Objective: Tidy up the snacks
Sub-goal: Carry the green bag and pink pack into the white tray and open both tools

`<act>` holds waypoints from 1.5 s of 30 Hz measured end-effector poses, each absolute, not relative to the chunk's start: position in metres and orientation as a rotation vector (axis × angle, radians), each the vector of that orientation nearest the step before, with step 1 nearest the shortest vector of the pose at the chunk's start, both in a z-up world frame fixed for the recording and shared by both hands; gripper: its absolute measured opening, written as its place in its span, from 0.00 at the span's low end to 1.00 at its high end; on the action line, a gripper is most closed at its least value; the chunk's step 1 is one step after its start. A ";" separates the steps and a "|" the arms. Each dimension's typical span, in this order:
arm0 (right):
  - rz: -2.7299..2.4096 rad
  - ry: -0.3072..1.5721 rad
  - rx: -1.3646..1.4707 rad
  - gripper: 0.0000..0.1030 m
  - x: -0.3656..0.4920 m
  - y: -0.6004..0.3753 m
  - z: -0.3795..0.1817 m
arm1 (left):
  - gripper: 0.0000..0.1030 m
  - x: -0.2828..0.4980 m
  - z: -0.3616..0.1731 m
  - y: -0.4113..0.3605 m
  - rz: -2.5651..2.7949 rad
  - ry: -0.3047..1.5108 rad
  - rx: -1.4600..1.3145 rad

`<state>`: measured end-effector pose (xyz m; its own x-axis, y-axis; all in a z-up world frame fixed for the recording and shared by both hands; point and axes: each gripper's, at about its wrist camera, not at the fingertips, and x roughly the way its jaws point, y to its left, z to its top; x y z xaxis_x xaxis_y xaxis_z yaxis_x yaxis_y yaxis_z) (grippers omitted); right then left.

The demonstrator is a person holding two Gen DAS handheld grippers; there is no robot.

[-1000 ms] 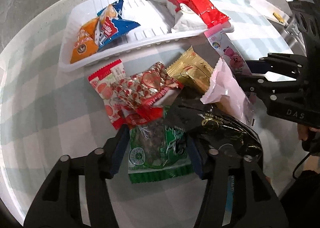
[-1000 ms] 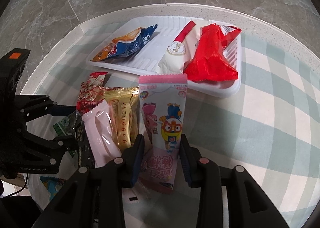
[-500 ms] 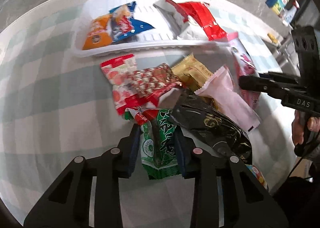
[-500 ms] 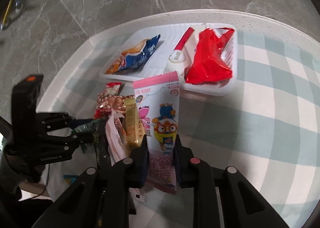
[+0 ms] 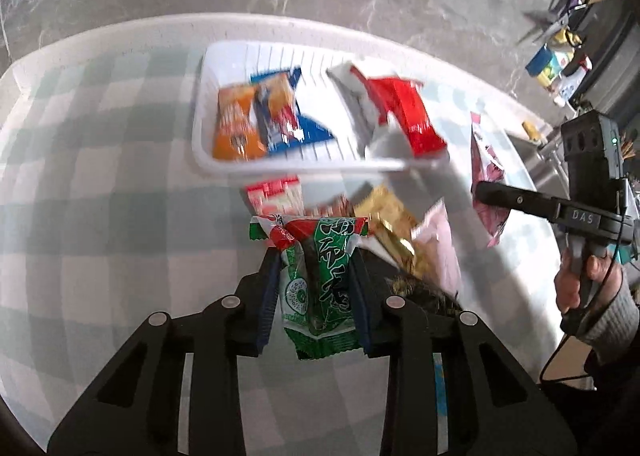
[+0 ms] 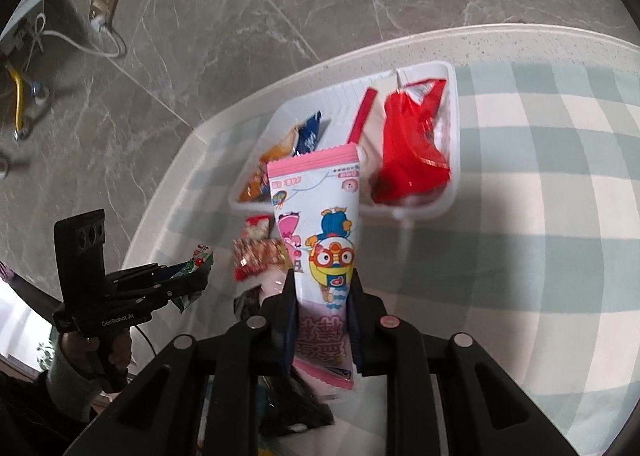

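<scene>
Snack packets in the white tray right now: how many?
4. An orange packet and a blue packet lie at the left of the white tray; a white packet and a red packet at the right. More could be hidden underneath.

Green packet (image 5: 320, 280), pink cartoon packet (image 6: 320, 240)

A loose heap of snack packets (image 5: 384, 224) is crowding the checked cloth (image 5: 100, 216) just before my white tray (image 5: 304, 166). Inside the tray, a bare ribbed strip (image 5: 316, 104) is lying open between the orange-and-blue packets (image 5: 256, 116) and the red-and-white packets (image 5: 392, 112).
</scene>
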<state>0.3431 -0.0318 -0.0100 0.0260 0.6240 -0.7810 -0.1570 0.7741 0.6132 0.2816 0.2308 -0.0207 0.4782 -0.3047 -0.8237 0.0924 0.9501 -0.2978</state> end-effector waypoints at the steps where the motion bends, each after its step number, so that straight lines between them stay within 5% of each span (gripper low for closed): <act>1: 0.630 1.424 0.416 0.22 0.347 -0.030 -0.010 | 0.29 0.285 -0.019 0.232 -0.247 1.041 -0.227; 16: 0.642 1.429 0.461 0.22 0.419 0.011 -0.031 | 0.29 0.372 0.002 0.254 -0.247 0.979 -0.211; 34: 0.620 1.477 0.363 0.23 0.472 0.058 -0.076 | 0.31 0.457 -0.042 0.265 -0.208 1.025 -0.209; 45: 0.611 1.434 0.260 0.45 0.471 0.064 -0.070 | 0.49 0.473 -0.060 0.264 -0.149 0.999 -0.204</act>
